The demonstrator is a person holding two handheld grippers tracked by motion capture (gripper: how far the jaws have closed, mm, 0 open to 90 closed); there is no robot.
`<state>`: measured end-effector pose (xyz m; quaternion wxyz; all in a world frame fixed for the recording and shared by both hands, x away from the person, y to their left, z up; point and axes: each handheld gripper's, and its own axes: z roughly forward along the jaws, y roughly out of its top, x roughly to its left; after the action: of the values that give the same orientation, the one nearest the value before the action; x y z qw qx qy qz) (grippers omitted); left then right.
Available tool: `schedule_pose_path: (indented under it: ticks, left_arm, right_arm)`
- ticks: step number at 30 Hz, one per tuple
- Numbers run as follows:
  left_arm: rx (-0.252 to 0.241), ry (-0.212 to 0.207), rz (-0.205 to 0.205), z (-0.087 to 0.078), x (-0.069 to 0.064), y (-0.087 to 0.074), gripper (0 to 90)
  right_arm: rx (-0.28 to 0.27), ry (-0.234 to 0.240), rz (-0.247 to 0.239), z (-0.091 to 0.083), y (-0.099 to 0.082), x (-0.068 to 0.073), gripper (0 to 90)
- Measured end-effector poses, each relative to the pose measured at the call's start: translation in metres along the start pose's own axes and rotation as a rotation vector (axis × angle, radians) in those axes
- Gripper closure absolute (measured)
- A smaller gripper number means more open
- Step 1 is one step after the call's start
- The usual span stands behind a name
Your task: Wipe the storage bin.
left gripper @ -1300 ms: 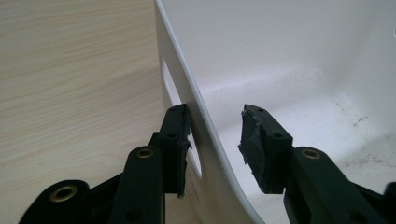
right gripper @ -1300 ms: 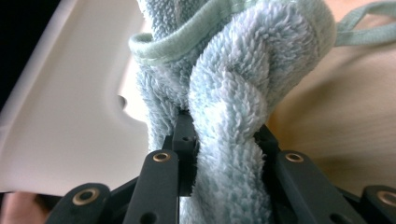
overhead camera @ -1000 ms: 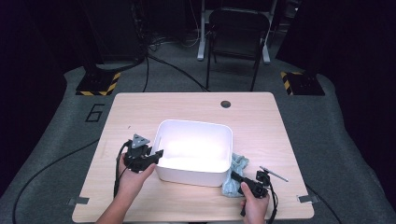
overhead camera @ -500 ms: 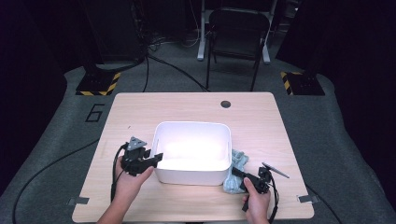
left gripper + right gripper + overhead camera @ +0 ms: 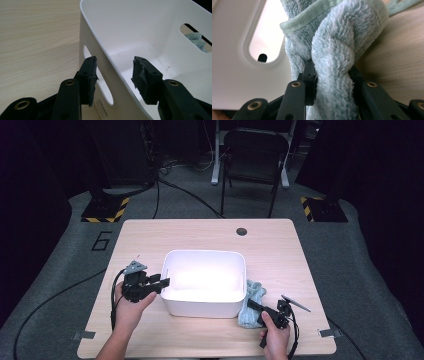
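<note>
Desk [image 5: 280, 250]: light wood-grain top, rounded corners, a round dark cable port [image 5: 241, 231] near its far edge. Strips of grey tape [image 5: 83, 335] sit at both near corners. Floor [image 5: 65, 270]: grey carpet, marked with a dark numeral "6" [image 5: 102, 240] to the desk's far left. Black cables [image 5: 185, 195] run across the carpet. A black chair [image 5: 253, 162] stands beyond the desk. Two black floor blocks edged in yellow-and-black hazard stripes [image 5: 105, 210] flank it. Surroundings beyond are dark; light falls mainly on the desk.

towel [image 5: 251, 301]: light blue terry, bunched, on the counter [image 5: 210, 235] against the tub's right wall
tub [image 5: 205, 302]: white plastic, upright, handle slots
</note>
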<state>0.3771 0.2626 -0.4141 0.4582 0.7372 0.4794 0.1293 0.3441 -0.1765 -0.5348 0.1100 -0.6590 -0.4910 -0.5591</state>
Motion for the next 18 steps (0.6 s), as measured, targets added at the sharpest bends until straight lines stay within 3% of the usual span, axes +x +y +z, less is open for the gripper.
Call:
schedule_pose_path:
  ticks: [4,8,10,11,13,14,16,18]
  left_arm:
    - [0.000,0.001,0.056,0.006,0.003,0.003,55.4]
    - [0.009,0.018,0.097,0.013,0.004,0.008,55.6]
    - [0.003,0.021,0.110,0.018,0.008,0.010,56.9]
    - [0.007,0.021,0.114,0.020,0.010,0.011,57.6]
    - [0.009,0.016,0.106,0.023,0.014,0.013,59.4]
    - [0.004,0.013,0.098,0.024,0.016,0.015,60.4]
    - [-0.008,0.012,0.080,0.026,0.019,0.018,61.8]
    - [-0.009,0.010,0.080,0.028,0.021,0.021,63.2]
  right_arm:
    - [-0.003,-0.005,-0.004,-0.004,-0.004,0.002,67.0]
    - [-0.006,0.036,0.044,-0.008,-0.009,0.005,66.9]
    - [-0.007,0.048,0.028,-0.010,-0.010,0.006,66.9]
    - [-0.015,0.049,0.018,-0.011,-0.011,0.006,66.9]
    - [-0.008,0.056,0.058,-0.012,-0.012,0.010,66.9]
    - [-0.012,0.051,0.026,-0.013,-0.013,0.009,66.9]
    - [-0.011,0.054,0.045,-0.013,-0.014,0.011,66.8]
    - [-0.013,0.056,0.032,-0.013,-0.014,0.011,66.8]
